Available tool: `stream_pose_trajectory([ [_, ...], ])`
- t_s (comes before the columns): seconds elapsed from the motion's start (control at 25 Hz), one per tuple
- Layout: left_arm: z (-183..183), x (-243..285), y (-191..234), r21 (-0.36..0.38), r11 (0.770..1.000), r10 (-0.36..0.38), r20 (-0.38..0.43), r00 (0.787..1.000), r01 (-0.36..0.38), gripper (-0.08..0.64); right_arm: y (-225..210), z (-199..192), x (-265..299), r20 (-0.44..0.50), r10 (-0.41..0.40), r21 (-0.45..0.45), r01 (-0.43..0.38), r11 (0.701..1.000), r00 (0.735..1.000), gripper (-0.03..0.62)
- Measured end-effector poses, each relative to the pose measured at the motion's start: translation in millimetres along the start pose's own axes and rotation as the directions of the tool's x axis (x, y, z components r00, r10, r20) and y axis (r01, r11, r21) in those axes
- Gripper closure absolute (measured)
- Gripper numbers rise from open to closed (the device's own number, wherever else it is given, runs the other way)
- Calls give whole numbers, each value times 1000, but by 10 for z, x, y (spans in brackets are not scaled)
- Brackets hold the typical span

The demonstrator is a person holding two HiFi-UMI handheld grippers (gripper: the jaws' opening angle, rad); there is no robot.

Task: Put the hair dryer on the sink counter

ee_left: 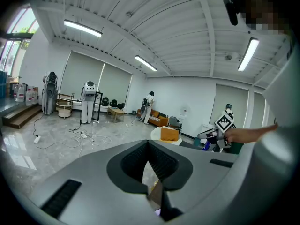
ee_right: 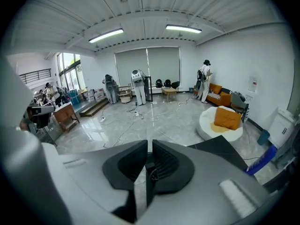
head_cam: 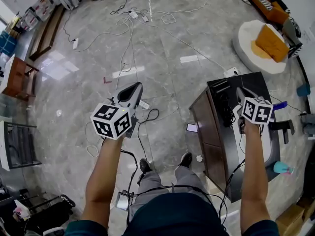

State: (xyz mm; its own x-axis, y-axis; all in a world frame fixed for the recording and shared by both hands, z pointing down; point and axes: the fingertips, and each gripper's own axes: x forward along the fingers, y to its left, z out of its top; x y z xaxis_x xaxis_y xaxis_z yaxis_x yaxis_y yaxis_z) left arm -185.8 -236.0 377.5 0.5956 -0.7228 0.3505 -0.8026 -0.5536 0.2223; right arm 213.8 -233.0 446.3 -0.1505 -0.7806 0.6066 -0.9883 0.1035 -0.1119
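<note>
A dark counter (head_cam: 216, 132) with a white basin (head_cam: 268, 146) stands at my right. On its top lies a black tangle (head_cam: 226, 111) of cord; I cannot make out a hair dryer's body in it. My right gripper (head_cam: 240, 95) hovers over this counter just right of the tangle. In the right gripper view its jaws (ee_right: 149, 146) stand a narrow slit apart, and a thin black cord (ee_right: 151, 172) is pinched between the pads. My left gripper (head_cam: 135, 86) hangs over the floor left of the counter, its jaws (ee_left: 148, 146) shut on nothing.
Loose cables (head_cam: 133, 14) run across the marble floor. A white round seat with an orange cushion (head_cam: 268, 43) sits far right. A phone (head_cam: 192, 128) lies by the counter's left side. A teal cup (head_cam: 283, 167) stands on the counter's right edge.
</note>
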Motion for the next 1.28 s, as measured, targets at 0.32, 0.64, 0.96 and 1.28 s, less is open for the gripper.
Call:
stream_pose_trajectory([
  [0.32,-7,-66,57,-26,1000,6,7,1000,-5,554,62,-2,-65,-4,7,11,-7,1000,1000,551],
  [0.64,38,-119,86,-41,999,10,14,1000,-9,554,57,109,-164,18,1,29,-2,1000,1000,552],
  [0.96,-98,-107,43,-58,998,6,-9,1000,-7,554,15,-31,-201,6,6,57,-6,998,1000,552],
  [1.28,-152,-128,-16,-70,998,4,-20,1000,-5,554,-35,-86,-293,7,9,79,-9,997,1000,552],
])
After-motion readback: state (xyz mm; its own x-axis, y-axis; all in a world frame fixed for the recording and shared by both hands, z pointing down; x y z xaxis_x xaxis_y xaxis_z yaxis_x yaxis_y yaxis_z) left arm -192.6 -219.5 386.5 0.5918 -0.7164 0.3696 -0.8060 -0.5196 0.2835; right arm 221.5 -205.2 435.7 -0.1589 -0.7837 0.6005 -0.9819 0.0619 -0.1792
